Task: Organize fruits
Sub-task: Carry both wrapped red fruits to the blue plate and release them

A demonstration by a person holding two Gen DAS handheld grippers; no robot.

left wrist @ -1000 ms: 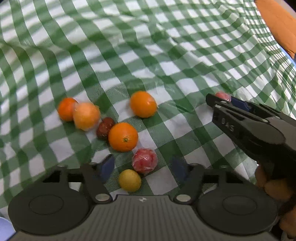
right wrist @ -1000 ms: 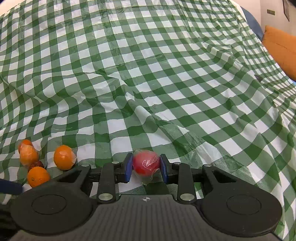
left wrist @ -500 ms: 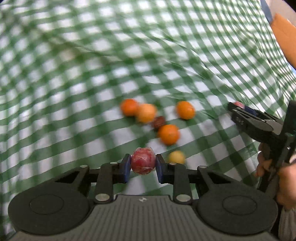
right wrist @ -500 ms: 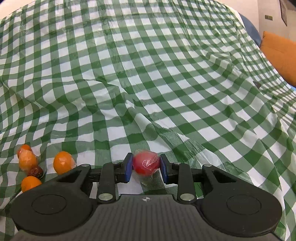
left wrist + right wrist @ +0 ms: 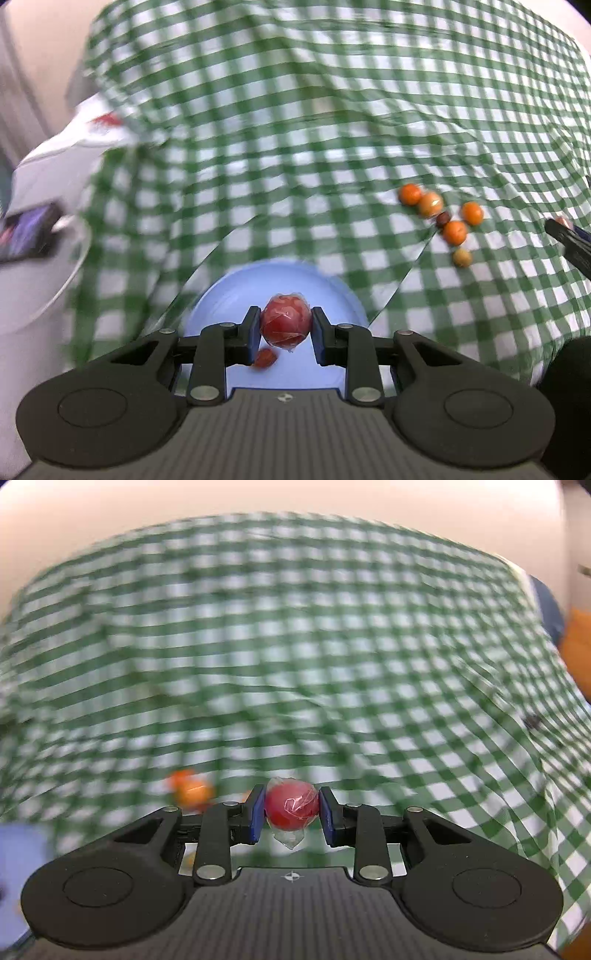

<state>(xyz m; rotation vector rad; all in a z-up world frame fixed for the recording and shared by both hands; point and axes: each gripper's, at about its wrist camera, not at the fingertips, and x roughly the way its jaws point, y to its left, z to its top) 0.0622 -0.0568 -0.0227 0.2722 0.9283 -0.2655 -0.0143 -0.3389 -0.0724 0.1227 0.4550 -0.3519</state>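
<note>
Fruits and containers on a worktop (image 5: pixel 332 147) covered with a green-and-white checked cloth, seen from both wrist cameras; both views are motion-blurred.

Left claw (image 5: pixel 285 328): its jaws have just been closing and are now clamped on a red fruit in clear wrap (image 5: pixel 285 325), both blue pads pressing its sides. The fruit is held above a pale blue plate (image 5: pixel 229 299) that lies on the cloth directly ahead of the claw. One small red fruit piece (image 5: pixel 264 357) lies on the plate, just below the left pad; the rest of the visible plate surface is bare.

Loose fruits on the cloth, well to the right of the plate: four orange fruits (image 5: pixel 455 232) in a cluster, a small dark brown fruit (image 5: pixel 443 218) among them, and a yellowish fruit (image 5: pixel 462 257) just beside the nearest orange one.

Left margin of the left view: a white container (image 5: pixel 33 295), only partly in view, contents not discernible.

Right claw (image 5: pixel 291 810): narrow, gripping a second red wrapped fruit (image 5: pixel 291 808), a tail of wrap hanging below it. It is held over the cloth, apart from the plate, whose blue edge (image 5: pixel 22 849) shows at the lower left of the right view. Blurred orange fruits (image 5: pixel 192 790) lie to the left of this claw.
</note>
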